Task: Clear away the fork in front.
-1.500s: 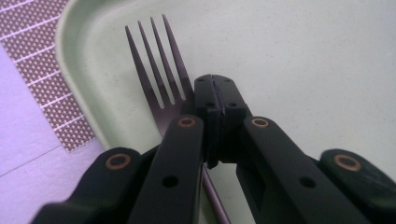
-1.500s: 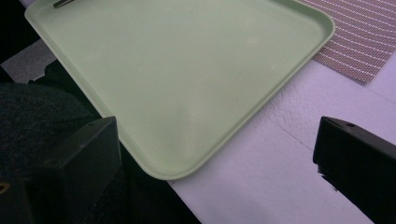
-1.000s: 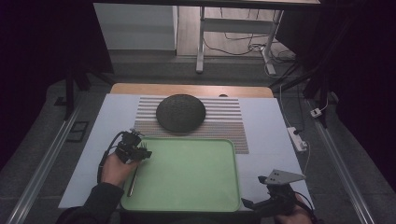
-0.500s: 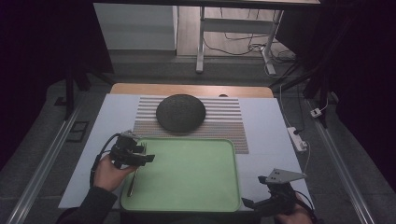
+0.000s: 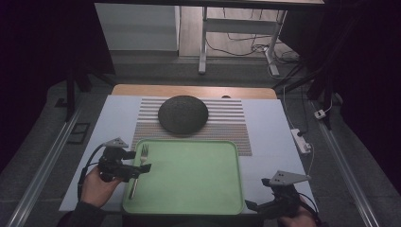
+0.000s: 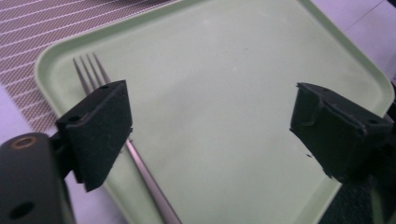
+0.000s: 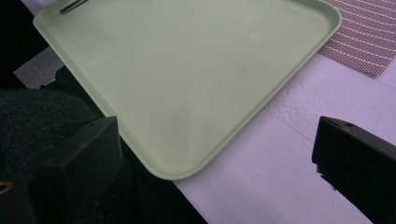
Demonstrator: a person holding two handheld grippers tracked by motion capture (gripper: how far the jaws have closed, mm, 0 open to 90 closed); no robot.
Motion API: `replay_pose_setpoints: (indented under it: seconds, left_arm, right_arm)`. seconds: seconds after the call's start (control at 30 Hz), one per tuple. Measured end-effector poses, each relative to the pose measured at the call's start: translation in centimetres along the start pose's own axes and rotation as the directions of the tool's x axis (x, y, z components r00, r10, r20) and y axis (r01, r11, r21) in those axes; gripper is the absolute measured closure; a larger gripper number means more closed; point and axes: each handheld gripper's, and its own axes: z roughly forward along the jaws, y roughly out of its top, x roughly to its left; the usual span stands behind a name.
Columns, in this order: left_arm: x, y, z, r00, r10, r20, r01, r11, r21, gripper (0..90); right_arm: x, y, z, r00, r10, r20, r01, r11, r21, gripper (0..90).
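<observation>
In the high view your left tool (image 5: 137,168) is hovering at lower left over the fork (image 5: 138,170), which is lying along the green tray's (image 5: 198,189) left rim. In the left gripper view its jaws have just been opening and are standing wide apart, gripping nothing, the fork (image 6: 116,130) showing at left beside one jaw. In the right gripper view your right tool (image 7: 215,163) is also gaping empty over the tray's (image 7: 196,84) corner.
</observation>
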Motion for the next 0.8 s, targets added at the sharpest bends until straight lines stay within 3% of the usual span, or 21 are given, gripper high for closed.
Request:
replay_pose_setpoints:
  seconds: [0.47,0.6,0.8]
  left_arm:
    - [0.3,-3.9,-4.1,0.9983,-0.050,0.030,0.053,0.9927,-0.108,0.0]
    - [0.4,-5.1,-4.7,0.9978,-0.058,0.032,0.061,0.9927,-0.104,0.0]
    - [0.7,-6.4,-5.2,0.9953,-0.061,0.075,0.067,0.9942,-0.084,0.0]
  right_arm:
    - [0.0,0.0,0.0,1.0000,0.005,0.002,-0.005,1.000,0.003,1.5]
    - [0.0,0.0,0.0,1.0000,0.006,0.003,-0.006,1.000,0.004,1.5]
    - [0.0,0.0,0.0,0.9999,0.011,0.007,-0.011,1.000,0.003,1.5]
